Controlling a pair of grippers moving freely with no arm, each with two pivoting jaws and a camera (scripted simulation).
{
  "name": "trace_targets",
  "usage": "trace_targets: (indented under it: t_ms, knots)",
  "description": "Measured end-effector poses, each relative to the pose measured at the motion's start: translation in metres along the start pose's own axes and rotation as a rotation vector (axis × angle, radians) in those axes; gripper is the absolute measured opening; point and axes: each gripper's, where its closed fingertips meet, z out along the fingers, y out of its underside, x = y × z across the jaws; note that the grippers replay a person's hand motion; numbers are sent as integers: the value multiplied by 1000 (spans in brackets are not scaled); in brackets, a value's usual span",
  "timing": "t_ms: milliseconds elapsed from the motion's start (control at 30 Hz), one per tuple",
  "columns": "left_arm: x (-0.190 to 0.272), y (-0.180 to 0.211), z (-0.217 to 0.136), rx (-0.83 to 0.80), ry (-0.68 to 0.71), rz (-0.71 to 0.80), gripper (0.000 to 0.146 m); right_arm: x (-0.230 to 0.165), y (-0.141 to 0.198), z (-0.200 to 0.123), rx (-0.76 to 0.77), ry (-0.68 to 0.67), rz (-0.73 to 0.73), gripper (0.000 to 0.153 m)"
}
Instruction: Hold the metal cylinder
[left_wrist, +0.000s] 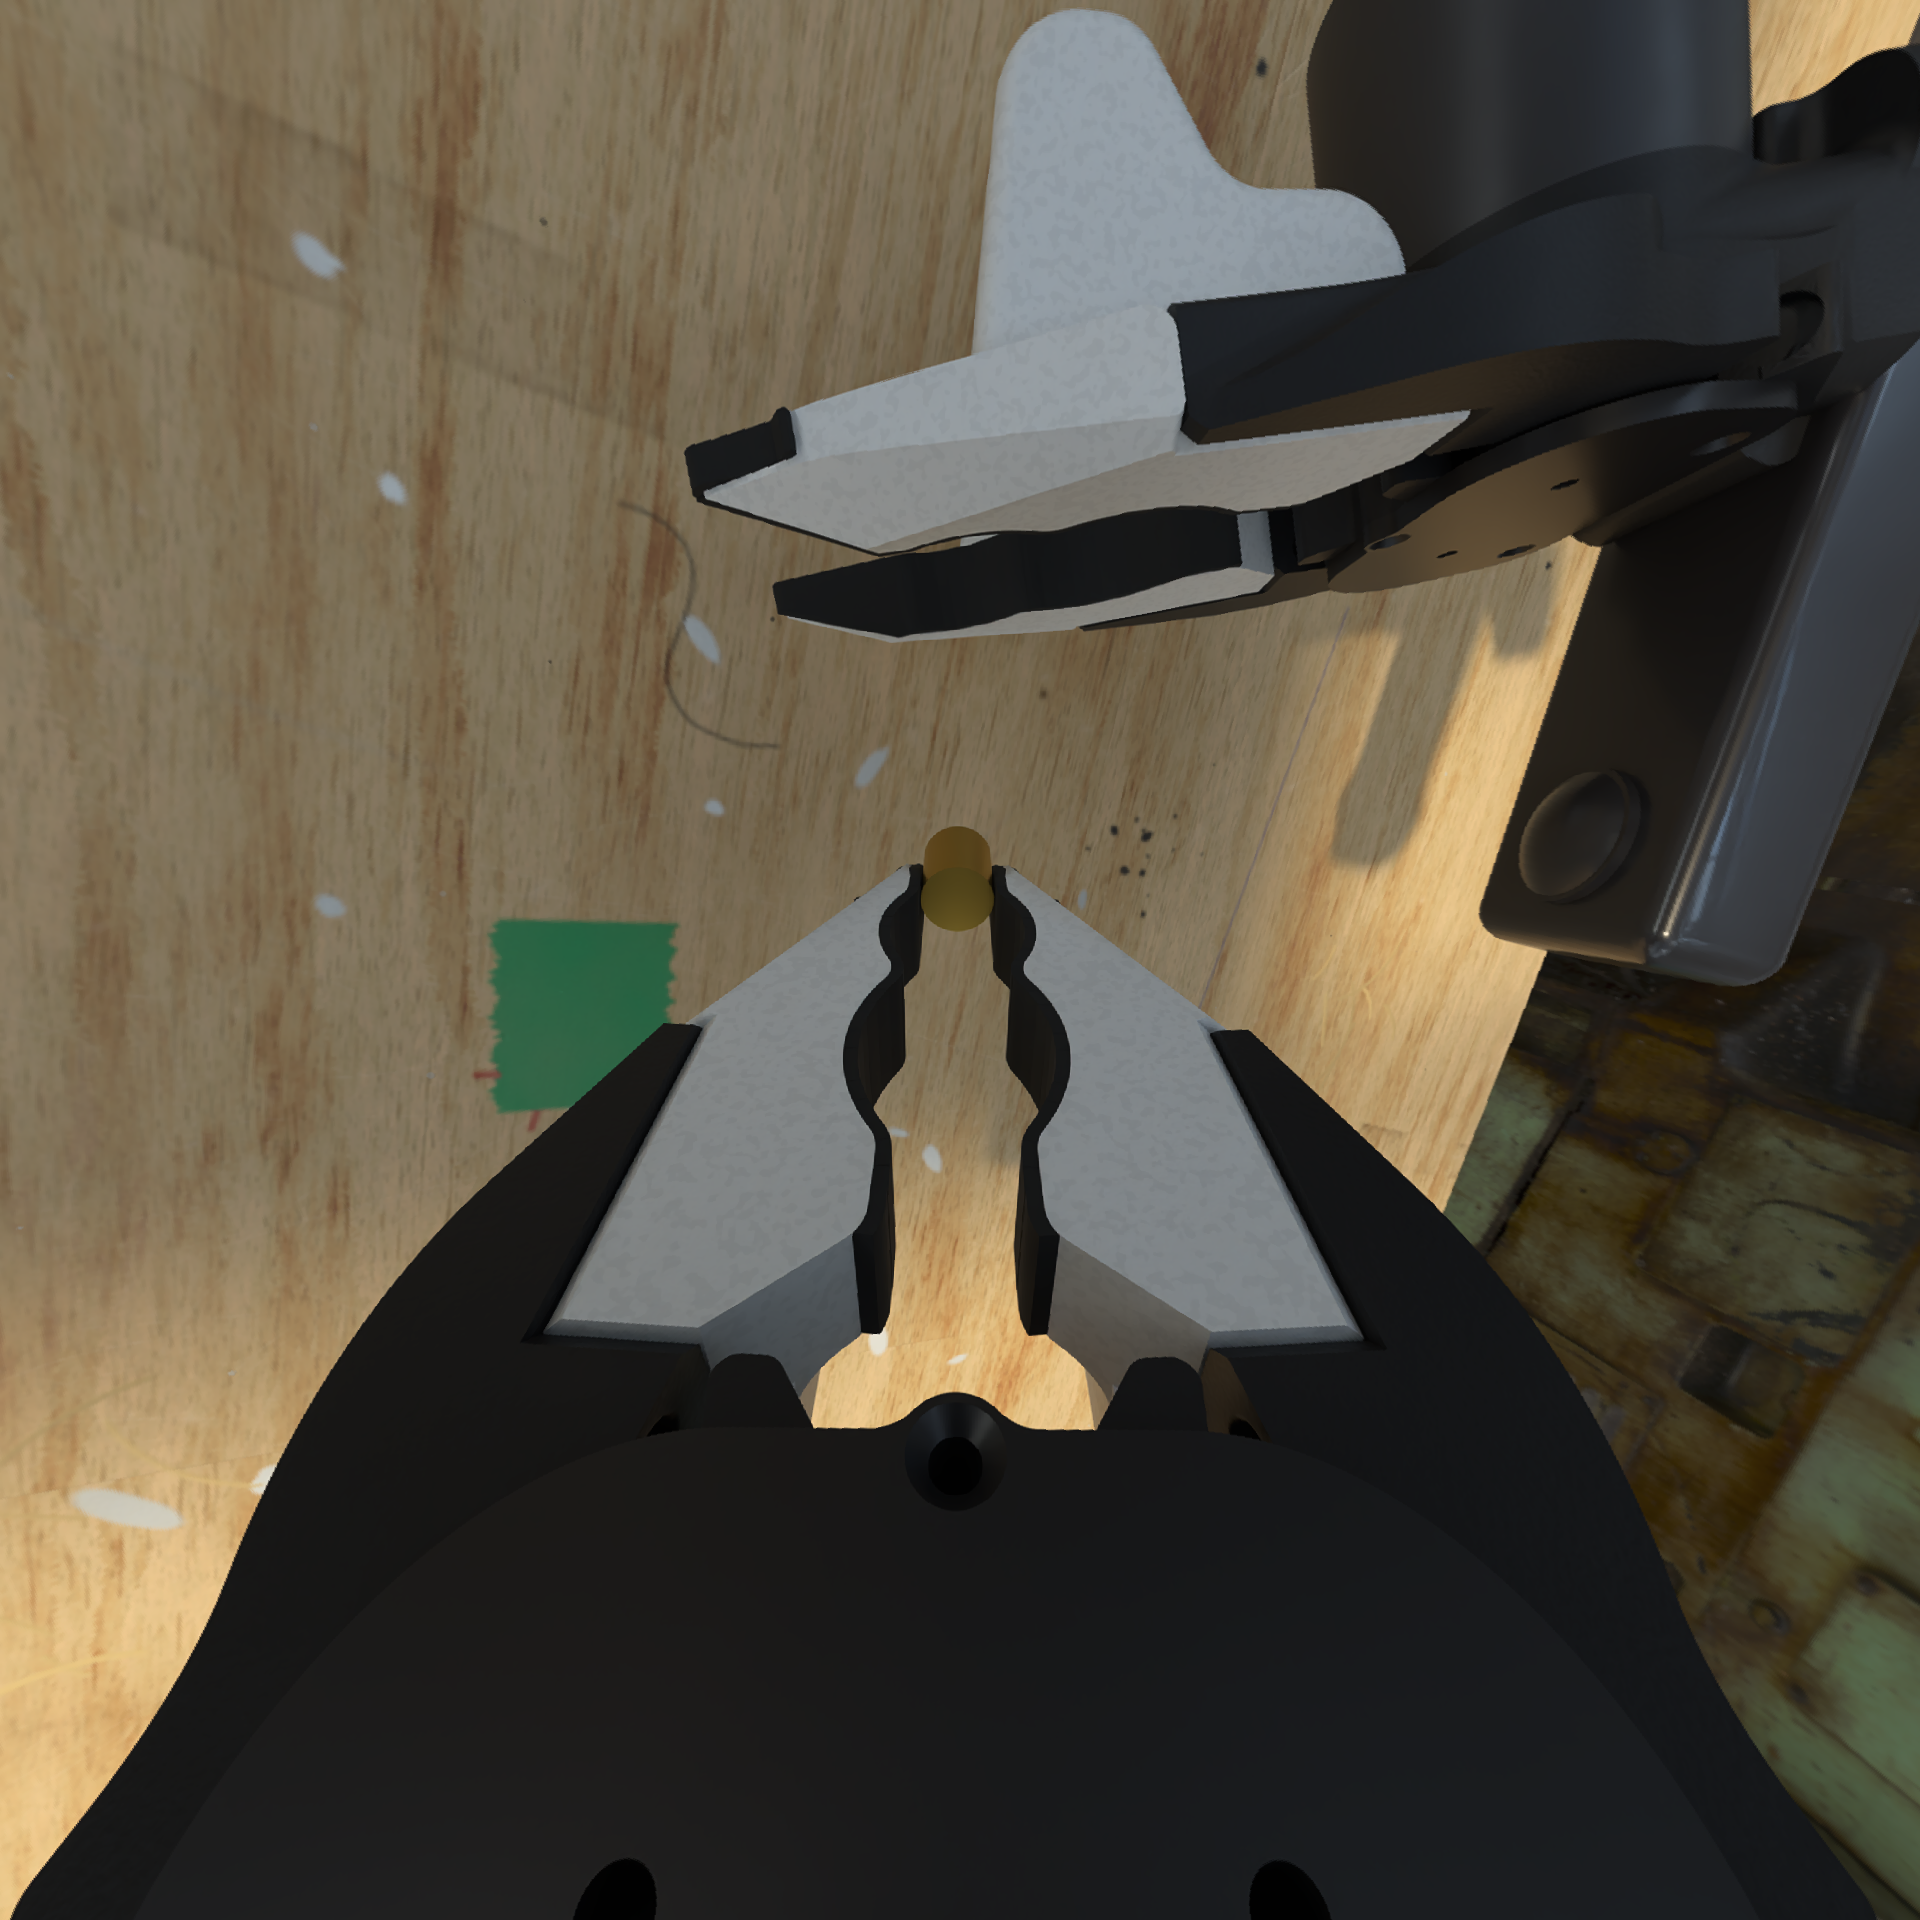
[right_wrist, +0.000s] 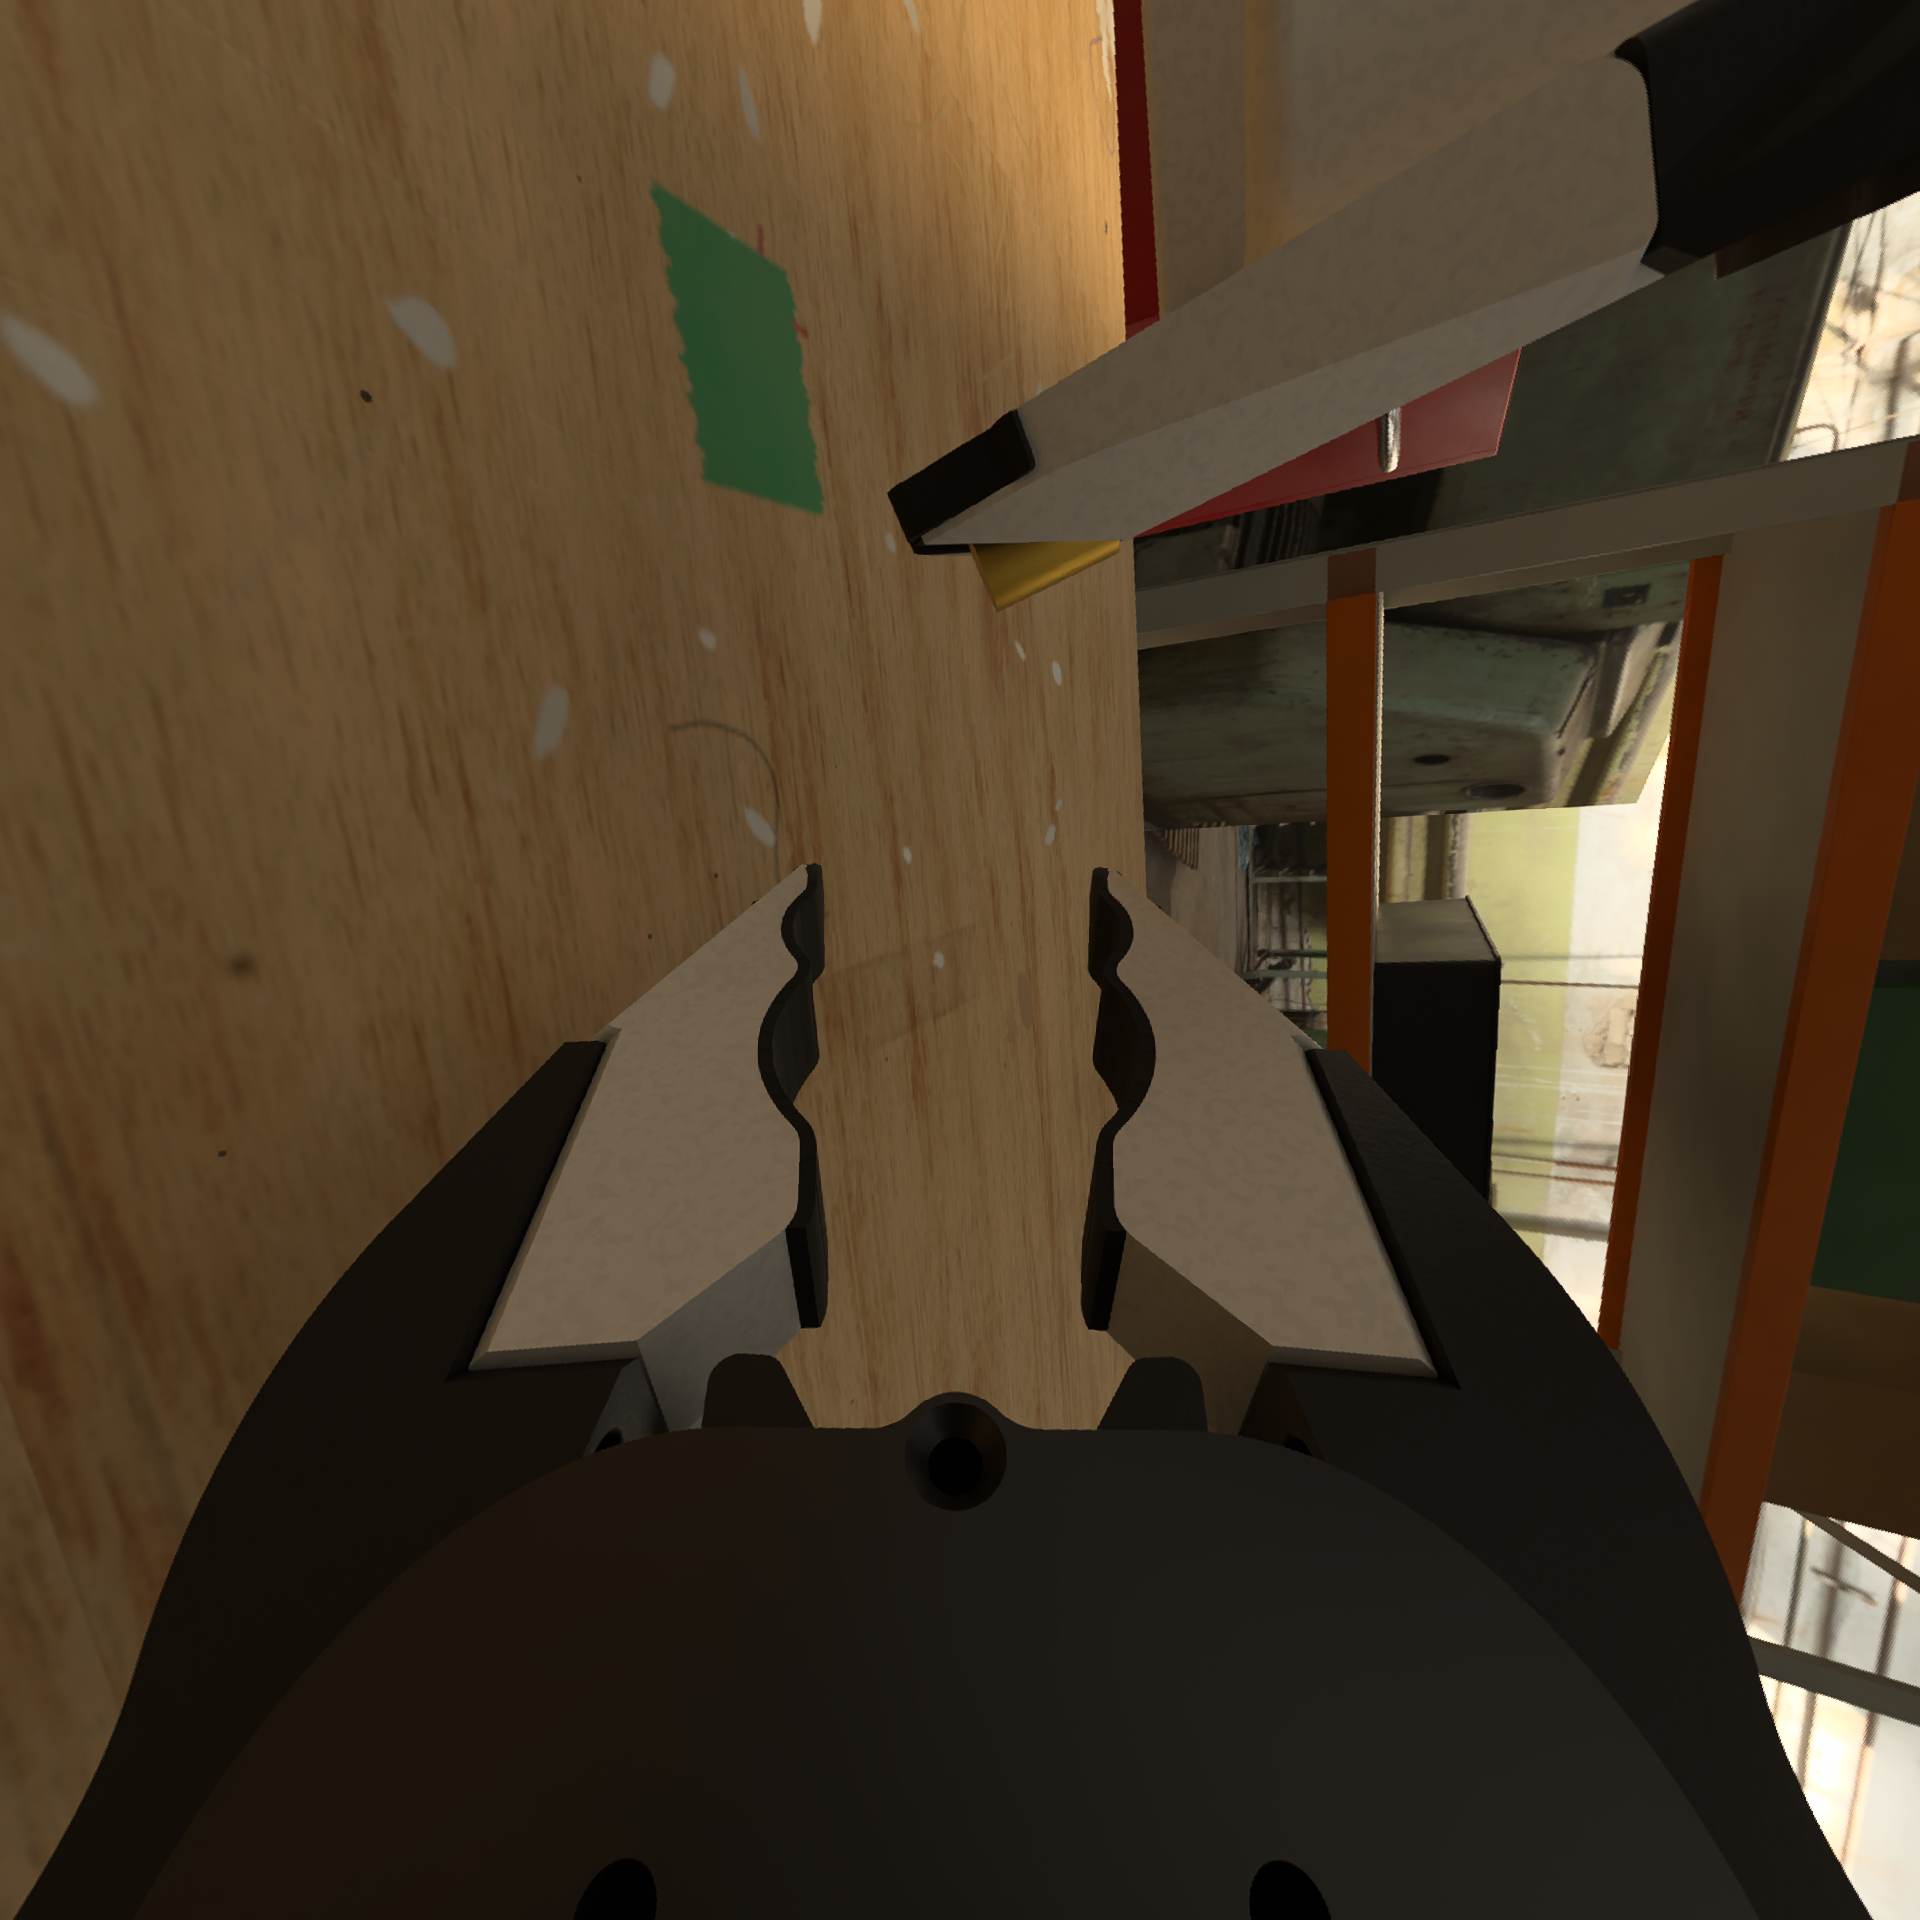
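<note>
A small brass-coloured metal cylinder (left_wrist: 956, 883) sits end-on between the fingertips of my left gripper (left_wrist: 956, 896), which is shut on it above the wooden table (left_wrist: 312, 623). In the right wrist view the cylinder (right_wrist: 1039, 571) sticks out below a finger of the left gripper (right_wrist: 1247, 416) at the upper right. My right gripper (right_wrist: 951, 883) is open and empty over the table. It also shows in the left wrist view (left_wrist: 743, 535), coming in from the upper right, beyond the cylinder.
A green patch of tape (left_wrist: 582, 1013) lies on the table left of the left gripper, and also shows in the right wrist view (right_wrist: 743, 353). The table edge (left_wrist: 1496, 1122) runs down the right side. Orange and red frames (right_wrist: 1351, 831) stand beyond the table.
</note>
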Motion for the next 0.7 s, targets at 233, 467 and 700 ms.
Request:
trace_targets:
  t_ms: [233,467,700]
  knots:
    - [-6,2,1,-48,-23,-13,12,0,1,3,-7,3,-16,51]
    - [-9,4,5,-106,-42,-27,12,-3,3,5,-15,-4,-23,51]
    - [-15,8,12,-203,-64,-54,12,-10,6,9,-35,-23,-38,51]
